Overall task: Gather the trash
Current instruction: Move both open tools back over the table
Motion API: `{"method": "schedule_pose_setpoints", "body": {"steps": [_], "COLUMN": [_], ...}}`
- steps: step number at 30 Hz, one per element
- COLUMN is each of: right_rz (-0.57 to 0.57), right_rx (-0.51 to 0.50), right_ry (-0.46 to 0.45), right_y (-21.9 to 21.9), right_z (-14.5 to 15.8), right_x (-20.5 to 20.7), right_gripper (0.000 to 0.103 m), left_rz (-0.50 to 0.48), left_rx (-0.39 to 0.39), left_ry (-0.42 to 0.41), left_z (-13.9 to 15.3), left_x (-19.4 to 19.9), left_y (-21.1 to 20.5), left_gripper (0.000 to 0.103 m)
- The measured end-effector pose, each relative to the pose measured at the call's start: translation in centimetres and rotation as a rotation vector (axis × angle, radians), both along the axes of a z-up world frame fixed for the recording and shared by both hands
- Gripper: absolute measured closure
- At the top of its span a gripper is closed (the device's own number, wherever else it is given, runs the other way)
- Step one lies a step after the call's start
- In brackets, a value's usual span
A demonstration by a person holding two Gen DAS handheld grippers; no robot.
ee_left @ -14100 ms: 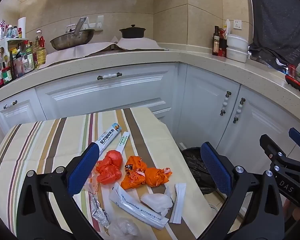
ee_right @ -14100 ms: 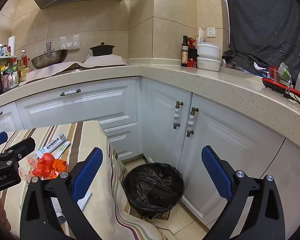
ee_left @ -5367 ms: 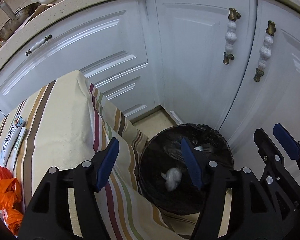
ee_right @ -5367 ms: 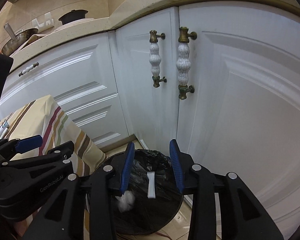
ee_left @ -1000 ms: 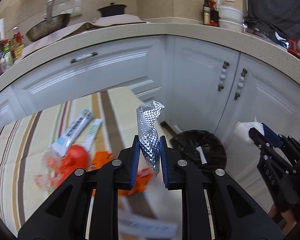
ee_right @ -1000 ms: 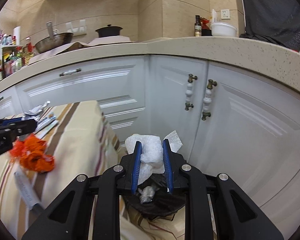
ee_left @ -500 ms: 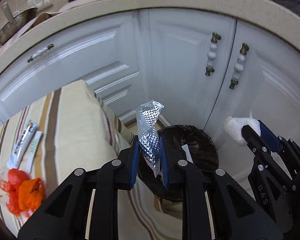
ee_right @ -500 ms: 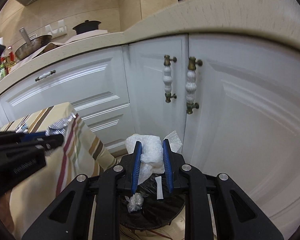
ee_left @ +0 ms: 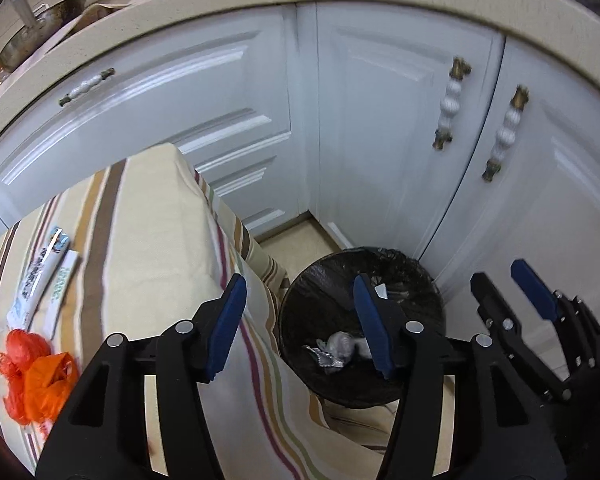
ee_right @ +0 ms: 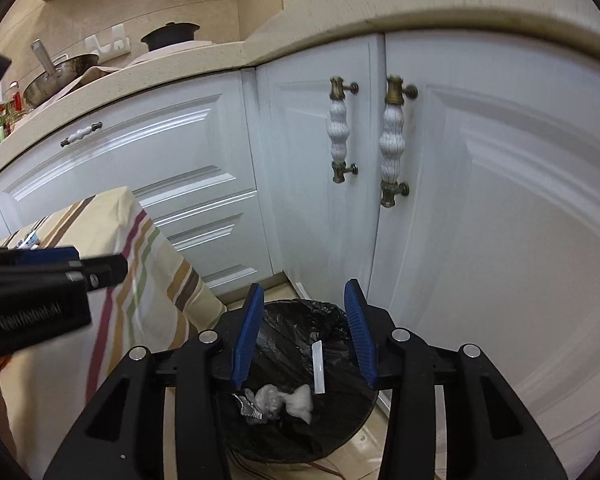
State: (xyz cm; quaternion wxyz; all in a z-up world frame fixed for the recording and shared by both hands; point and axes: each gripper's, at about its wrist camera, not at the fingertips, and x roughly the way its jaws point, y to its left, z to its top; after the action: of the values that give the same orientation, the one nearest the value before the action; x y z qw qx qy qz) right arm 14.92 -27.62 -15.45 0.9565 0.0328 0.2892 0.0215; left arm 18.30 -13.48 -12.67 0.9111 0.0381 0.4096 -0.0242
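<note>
Grippers both spread wide and empty: left gripper over the table edge and bin, right gripper above the trash bin. Bin liner holds crumpled foil, white wads and a paper strip; contents partly hidden behind blue pads. Striped tablecloth carries orange bags and wrappers, blurred. Bin sits in the corner beside white cabinet doors, near the cloth's hanging edge.

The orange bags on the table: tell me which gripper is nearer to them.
Left. The left gripper hovers open at the table's edge, with the orange bags just to its left. The right gripper hangs open over the trash bin, farther away.
</note>
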Motion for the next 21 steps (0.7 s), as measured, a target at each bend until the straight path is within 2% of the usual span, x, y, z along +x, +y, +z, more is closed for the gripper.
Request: {"method": "schedule_pose_setpoints", "body": {"steps": [5, 10, 14, 21], "right_rz": [0.035, 0.103, 0.176, 0.32], "right_rx": [0.001, 0.021, 0.045, 0.043], "right_ry": [-0.024, -0.041, -0.046, -0.028], "right_y": [1.6, 4.3, 7.2, 13.0], "right_z": [2.1, 3.9, 4.9, 4.8], "right_x": [-2.7, -5.7, -8.1, -10.8], "right_gripper": [0.061, 0.058, 0.058, 0.056], "left_rz": [0.001, 0.046, 0.109, 0.245], "left_rx": [-0.036, -0.037, -0.024, 0.015], "left_ry": [-0.044, -0.078, -0.082, -0.054], "left_z": [2.7, 4.4, 4.8, 4.0], "left_x": [-3.5, -7.3, -10.1, -14.6], "left_y": [2.4, 6.5, 10.9, 19.0], "left_gripper": [0.047, 0.046, 0.046, 0.046]}}
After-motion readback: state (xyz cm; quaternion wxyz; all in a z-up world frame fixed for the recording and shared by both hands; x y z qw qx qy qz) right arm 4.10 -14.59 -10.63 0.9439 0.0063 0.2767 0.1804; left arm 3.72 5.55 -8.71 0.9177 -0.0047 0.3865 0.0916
